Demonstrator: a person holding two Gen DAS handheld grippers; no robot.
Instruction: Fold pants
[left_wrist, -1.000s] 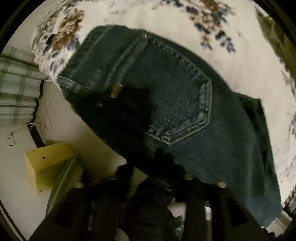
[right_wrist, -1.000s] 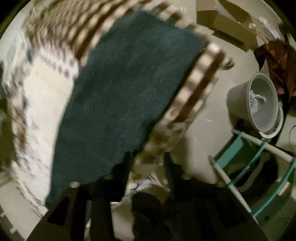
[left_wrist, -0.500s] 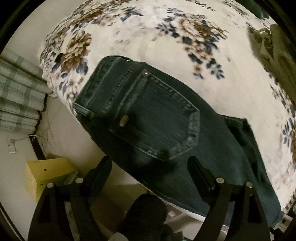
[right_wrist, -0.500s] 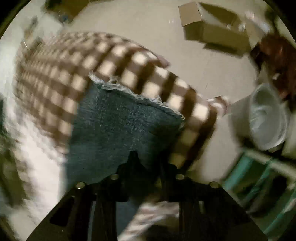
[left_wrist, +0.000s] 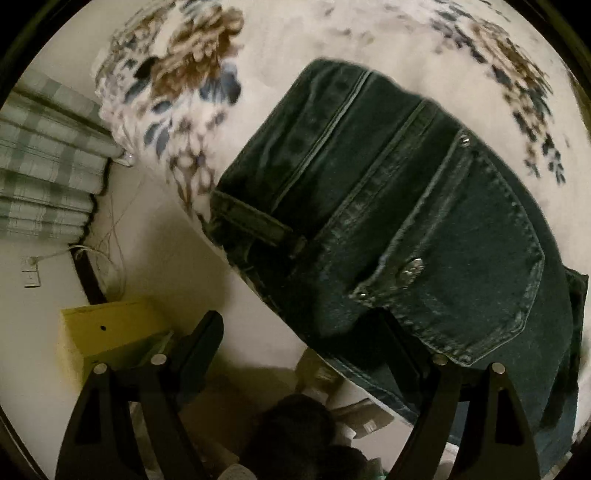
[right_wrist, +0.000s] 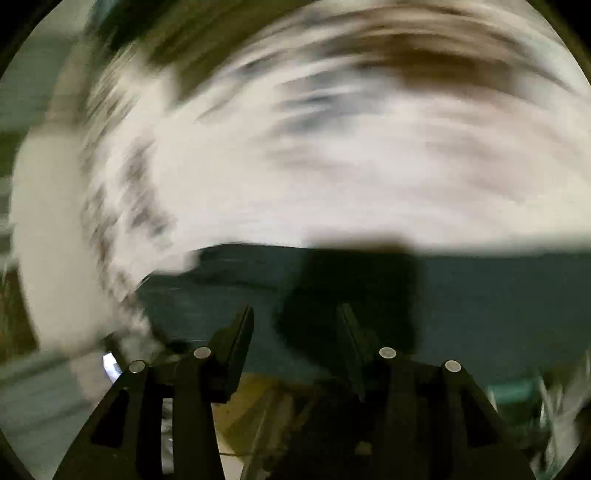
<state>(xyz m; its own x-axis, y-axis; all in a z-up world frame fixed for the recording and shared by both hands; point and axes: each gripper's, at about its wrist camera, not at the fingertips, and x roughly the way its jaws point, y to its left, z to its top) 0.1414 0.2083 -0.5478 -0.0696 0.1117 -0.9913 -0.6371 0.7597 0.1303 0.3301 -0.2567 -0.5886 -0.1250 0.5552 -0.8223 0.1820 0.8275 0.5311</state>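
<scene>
Hovering my spread, empty left tool (left_wrist: 295, 332) over the jeans (left_wrist: 424, 229) on the floral bed (left_wrist: 388, 37), I should pinch the waistband squarely while the right tool (right_wrist: 295, 325) opens empty.

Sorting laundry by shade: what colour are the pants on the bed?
Dark blue denim pants, shown best in the left wrist view.

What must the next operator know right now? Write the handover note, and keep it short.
Left claw: open wide, nothing between its fingers, pointing down at the bed's edge beside the waistband.
Right claw: jaws opening; the view is blurred, but no cloth seems pinched.
Jeans: lying on the floral bedspread near its edge, back pocket up, another denim layer showing underneath.
Done: they look laid flat, legs together.
Left: probably the crosswise folds, then a tidy-up.
</scene>
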